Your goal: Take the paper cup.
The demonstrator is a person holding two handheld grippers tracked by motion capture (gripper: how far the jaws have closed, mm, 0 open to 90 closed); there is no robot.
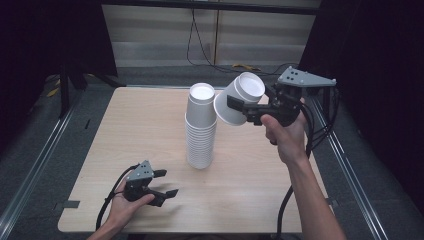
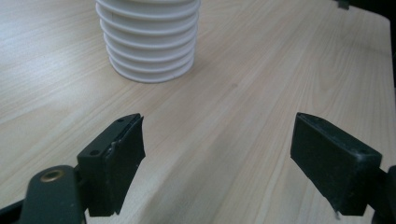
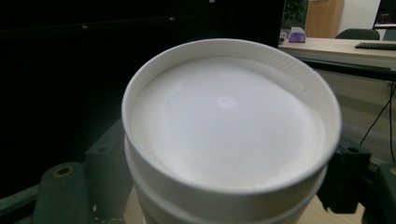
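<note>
Right claw [image 1: 239,107] clamped on white cup [image 1: 239,100], held tilted in air beside top of cup stack [image 1: 200,127] at surface [image 1: 145,130] centre, likely angled for seating on stack. Left claw [image 1: 165,184] rested low, jaws apart, empty, clear of stack.

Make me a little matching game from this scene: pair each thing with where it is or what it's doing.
Things:
1. right claw
2. left claw
3. stack of cups
4. table

States:
A. open, low over the near part of the table, holding nothing
B. standing upside down at the table's middle
C. pale wood, carrying the stack
D. raised, clamped on a tilted white cup beside the stack's top

Pairs: 1-D, 2-A, 3-B, 4-C
</note>
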